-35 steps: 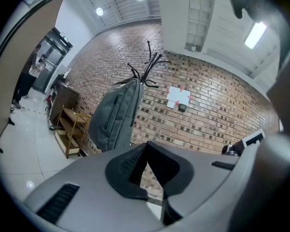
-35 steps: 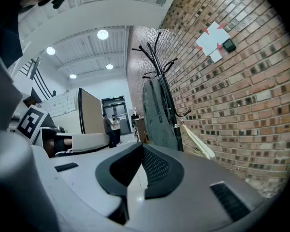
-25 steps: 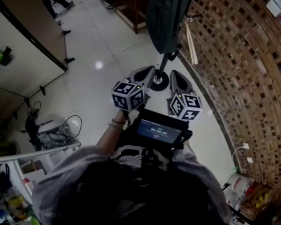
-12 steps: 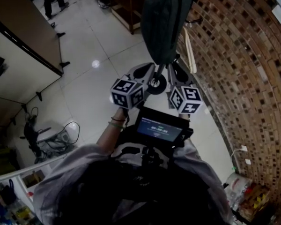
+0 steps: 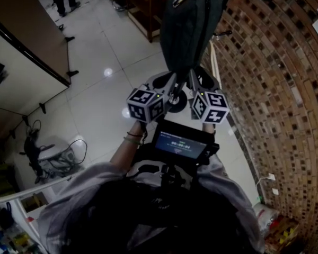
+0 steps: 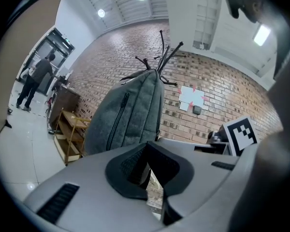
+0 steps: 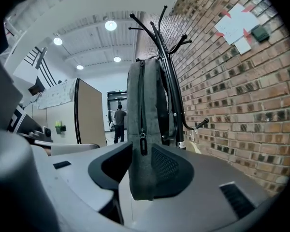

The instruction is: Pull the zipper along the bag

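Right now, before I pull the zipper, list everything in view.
backpack: one, grey, hanging on the coat stand
zipper: one, black, down the backpack's edge
coat stand: one, black, beside the brick wall
brick wall: one, reddish-brown, behind the stand
paper notices: few, white, on the wall
wooden shelf: one, light brown, beyond the backpack
partition: one, tan, opposite the wall
person: one, grey top, far doorway
floor: one, white, tiled
screen: one, black, at the chest
left claw: one, grey, jaws slightly apart, empty
right claw: one, grey, jaws just opened, backpack's lower end between, ungripped
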The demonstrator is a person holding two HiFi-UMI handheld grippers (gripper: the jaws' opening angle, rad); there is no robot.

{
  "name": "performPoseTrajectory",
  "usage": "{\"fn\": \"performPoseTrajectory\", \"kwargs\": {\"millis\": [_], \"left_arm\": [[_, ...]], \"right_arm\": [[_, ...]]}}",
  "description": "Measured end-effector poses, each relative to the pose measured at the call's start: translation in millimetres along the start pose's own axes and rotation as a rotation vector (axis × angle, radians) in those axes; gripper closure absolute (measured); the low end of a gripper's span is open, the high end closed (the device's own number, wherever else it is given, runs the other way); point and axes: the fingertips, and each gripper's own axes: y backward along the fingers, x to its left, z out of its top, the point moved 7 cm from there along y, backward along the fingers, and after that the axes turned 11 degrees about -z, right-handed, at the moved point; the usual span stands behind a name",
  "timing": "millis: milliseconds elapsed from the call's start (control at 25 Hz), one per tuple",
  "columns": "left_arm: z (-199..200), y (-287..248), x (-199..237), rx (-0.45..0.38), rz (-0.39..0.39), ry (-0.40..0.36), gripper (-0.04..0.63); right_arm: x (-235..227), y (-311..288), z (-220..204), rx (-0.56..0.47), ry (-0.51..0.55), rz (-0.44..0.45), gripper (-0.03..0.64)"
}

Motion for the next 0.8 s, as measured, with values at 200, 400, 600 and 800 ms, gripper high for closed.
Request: {"fn": "performPoseTrajectory", "kwargs": {"millis": [200, 400, 600, 800], "left_arm": [[5, -7, 0, -0.036, 0.051, 0.009, 0.588], [3, -10, 0, -0.072, 0.094, 0.02, 0.588], [1, -6, 2, -0.067, 0.141, 0.027, 0.588], [-1, -5, 3, -0.07, 0.162, 0.03, 0.588]], "right_arm": [[2, -14, 3, 0.033, 0.041, 0.055, 0.462], [-1, -19, 5, 0.027, 0.033, 0.06, 0.462], [5, -21, 5, 0.026, 0.094, 0.049, 0.468], [7, -18, 7, 0.03, 0.157, 0.046, 0.535]]}}
